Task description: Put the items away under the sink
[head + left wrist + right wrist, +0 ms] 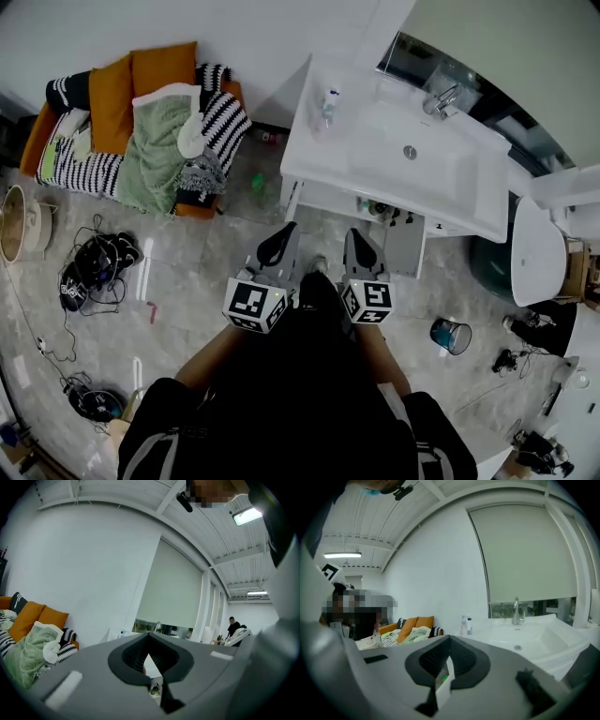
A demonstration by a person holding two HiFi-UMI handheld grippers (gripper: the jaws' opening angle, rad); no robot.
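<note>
A white sink unit [309, 164] stands ahead of me, with a basin [441, 169] and a faucet [441, 100]. Two bottles [328, 105] stand at its left end. Small items [380, 208] lie on the open shelf under the sink, beside a door [405, 247] that hangs open. A green item [257, 183] lies on the floor left of the unit. My left gripper [281, 236] and right gripper [357, 238] are held side by side, short of the unit, both shut and empty. The right gripper view shows the basin [534, 641], faucet [516, 611] and bottles [466, 625].
A sofa [131, 122] with orange cushions and blankets fills the far left. Cables and dark gear [94, 267] lie on the floor at the left. A blue bin [451, 335] stands at the right, below a toilet [536, 251]. A person [233, 626] stands far off.
</note>
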